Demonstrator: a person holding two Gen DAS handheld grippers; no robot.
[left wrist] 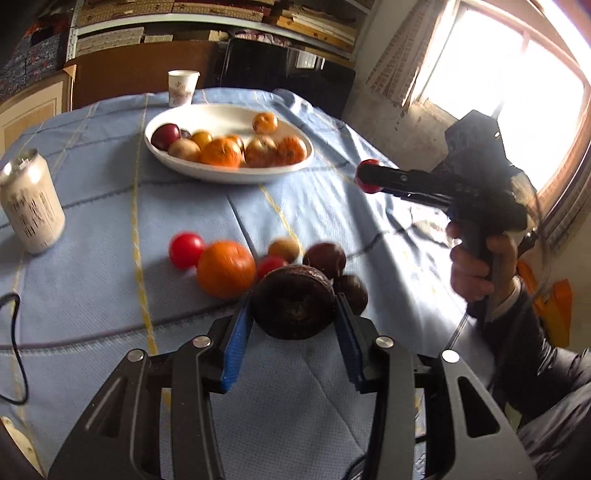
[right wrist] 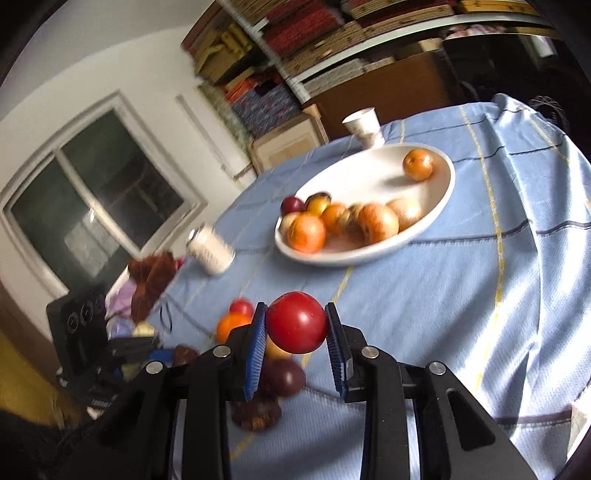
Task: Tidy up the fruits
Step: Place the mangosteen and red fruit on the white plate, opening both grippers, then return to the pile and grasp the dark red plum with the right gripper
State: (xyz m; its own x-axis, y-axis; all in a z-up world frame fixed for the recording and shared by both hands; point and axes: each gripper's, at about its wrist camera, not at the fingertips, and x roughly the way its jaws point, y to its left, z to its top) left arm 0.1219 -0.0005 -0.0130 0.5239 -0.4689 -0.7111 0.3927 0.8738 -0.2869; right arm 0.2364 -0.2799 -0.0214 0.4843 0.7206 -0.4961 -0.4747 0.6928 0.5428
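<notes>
gripping dark fruit (left wrist: 293, 306): left gripper (left wrist: 293, 314) | right gripper (right wrist: 296, 328) clamps red fruit (right wrist: 296, 322) | left view only: hand (left wrist: 476, 266)

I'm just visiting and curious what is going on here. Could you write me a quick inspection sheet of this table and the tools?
Surface: round table under a blue checked cloth.
Job's things: white bowl holding oranges and other fruit; loose fruit on the cloth, including an orange and a red fruit.
Clutter: drink can, paper cup.
Grippers: left gripper shut on a dark brown fruit; right gripper shut on a red round fruit, raised above the cloth.
Cables: black cable at the table's left edge.
Surroundings: shelves of stacked goods, a bright window.
</notes>
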